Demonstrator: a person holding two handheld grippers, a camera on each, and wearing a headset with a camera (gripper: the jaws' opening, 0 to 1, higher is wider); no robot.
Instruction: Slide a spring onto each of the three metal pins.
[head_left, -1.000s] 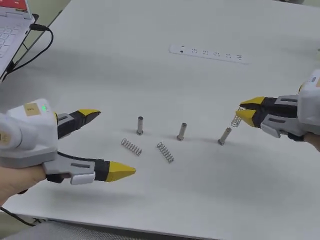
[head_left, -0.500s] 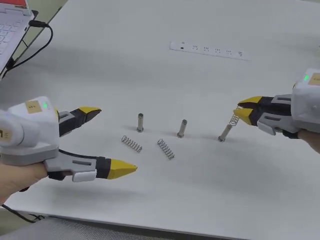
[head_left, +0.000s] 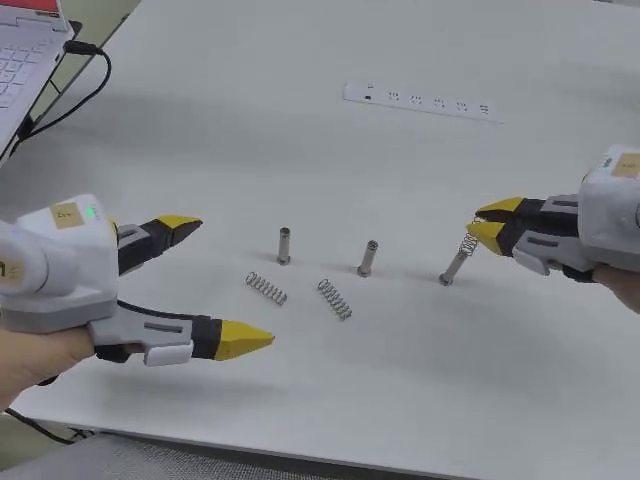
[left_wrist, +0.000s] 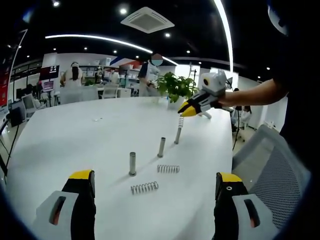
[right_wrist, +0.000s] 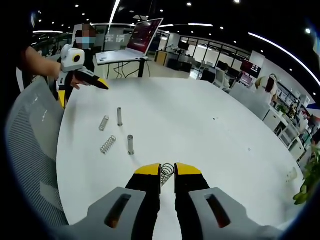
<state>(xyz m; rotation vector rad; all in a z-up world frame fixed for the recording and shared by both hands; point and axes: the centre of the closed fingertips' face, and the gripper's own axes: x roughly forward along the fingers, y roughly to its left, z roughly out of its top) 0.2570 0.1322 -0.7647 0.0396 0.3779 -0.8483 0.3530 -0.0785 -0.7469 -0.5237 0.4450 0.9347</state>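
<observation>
White table (head_left: 300, 150) under both tools. Laptop (head_left: 25, 50) sits far out past the left gripper's upper jaw, and a white power strip (head_left: 420, 103) lies well ahead of both.

Left gripper (head_left: 230, 281): jaws wide open, holding nothing, not touching anything, and hovering above the tabletop. In the left gripper view the left pin (left_wrist: 132, 164) and middle pin (left_wrist: 161, 147) stand ahead between its jaws. The two loose springs (left_wrist: 145, 187) lie flat just short of those pins.

Right gripper (head_left: 478, 223): jaws nearly closed, pinching the top of one spring (head_left: 468, 243) between the yellow tips. In the right gripper view the coil sits squarely between the two tips (right_wrist: 150, 169).

That spring hangs below and ahead of the tips. Its lower end meets the top of the right pin (head_left: 452, 268), which leans toward this gripper. Can't tell whether the coil is over the pin tip or just touching it.

The other two pins are bare and upright, well ahead of the right gripper's tips.
</observation>
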